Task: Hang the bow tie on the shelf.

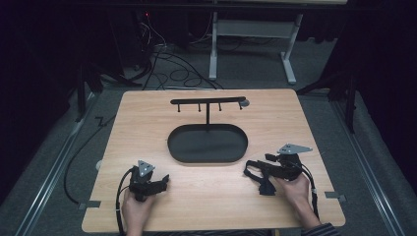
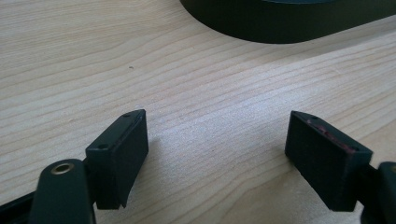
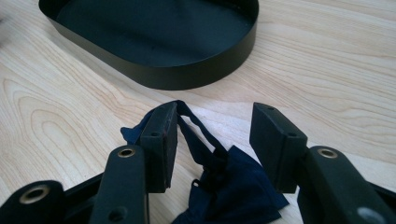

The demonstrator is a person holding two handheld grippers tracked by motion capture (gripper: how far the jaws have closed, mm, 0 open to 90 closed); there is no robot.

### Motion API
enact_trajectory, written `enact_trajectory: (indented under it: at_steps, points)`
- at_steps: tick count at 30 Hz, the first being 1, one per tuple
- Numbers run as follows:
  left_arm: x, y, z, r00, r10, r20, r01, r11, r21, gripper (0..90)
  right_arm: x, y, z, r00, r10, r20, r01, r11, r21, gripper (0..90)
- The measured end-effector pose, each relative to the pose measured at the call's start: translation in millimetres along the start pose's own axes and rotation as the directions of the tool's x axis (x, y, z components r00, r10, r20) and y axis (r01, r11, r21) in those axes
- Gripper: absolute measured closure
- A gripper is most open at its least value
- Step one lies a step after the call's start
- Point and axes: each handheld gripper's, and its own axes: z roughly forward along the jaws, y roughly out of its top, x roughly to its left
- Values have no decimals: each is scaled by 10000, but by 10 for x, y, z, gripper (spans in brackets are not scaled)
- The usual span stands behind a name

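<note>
A dark blue cloth piece with a thin strap, like a bow tie [image 3: 233,182], lies on the wooden table in front of the black oval tray [image 3: 187,74]. My right gripper [image 3: 215,112] stands open over it, the strap looping past the left jaw and the cloth low between the jaws, ungripped. In the high view the cloth [image 1: 266,186] is at the front right under the right gripper [image 1: 250,168]. The left gripper [image 1: 164,181] rests at the front left. Its jaws [image 2: 217,116] are wide apart over bare wood.
The oval tray [image 1: 206,160] sits mid-table, its wall [image 2: 280,28] just ahead of the left gripper. A black T-shaped rack with small hooks [image 1: 208,101] rises behind it. Bare table wood [image 1: 211,187] lies between the two hands. Cables and table legs lie on the floor beyond.
</note>
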Motion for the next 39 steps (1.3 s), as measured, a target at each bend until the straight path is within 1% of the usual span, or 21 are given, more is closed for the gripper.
enact_trajectory:
  at_steps: [4, 7, 8, 14, 20, 25, 27, 28, 29, 30, 33, 35, 39]
  points:
    - [0, 0, 0, 10000, 2, -2, -2, 10000, 0, 217, 24, 6, 33, 9999, -111, -80, 112, 9999, 70, 532]
    - [0, 0, 0, 10000, 1, -2, -1, 10000, -1, 217, 36, 9, 55, 9999, -111, -117, 113, 9998, 149, 533]
    - [0, 0, 0, 10000, 0, 0, 0, 10000, -2, 217, 34, 10, 66, 9997, -183, -133, 185, 9997, 158, 533]
    - [1, 0, -1, 10000, 2, 10, -2, 10000, 13, 217, 46, 14, 123, 9998, -94, -177, 99, 9995, 309, 530]
    - [0, 0, 0, 10000, 0, -1, 0, 10000, -1, 217, 59, 35, 212, 9995, -163, -254, 173, 9990, 414, 538]
    - [0, 0, 0, 10000, -2, 1, 2, 10000, -2, 217, 70, 38, 272, 9993, -162, -336, 183, 9977, 657, 592]
    - [1, 0, -1, 10000, 1, 12, -1, 10000, 12, 217, 66, 31, 298, 9991, -229, -357, 257, 9965, 791, 616]
    - [0, 0, 0, 10000, 0, 0, 0, 10000, -2, 217, 70, 27, 310, 9992, -174, -370, 206, 9960, 875, 630]
    - [0, 0, 0, 10000, 1, 1, -1, 10000, 0, 217, 68, 20, 336, 9991, -271, -335, 305, 9941, 1044, 651]
    - [0, 0, 0, 10000, -1, 1, 1, 10000, -2, 217, 68, 20, 336, 9991, -271, -335, 305, 9941, 1044, 651]
    - [0, 0, 0, 10000, 2, 1, -2, 10000, -1, 217, 71, 4, 384, 9989, -329, -321, 366, 9916, 1238, 702]
    - [1, 0, -1, 10000, 4, 11, -4, 10000, 11, 217, 78, 1, 394, 9989, -401, -243, 428, 9913, 1244, 742]
    - [0, 0, 0, 10000, 2, 0, -2, 10000, -1, 217, 101, 2, 394, 9970, -765, -133, 775, 9884, 1309, 822]
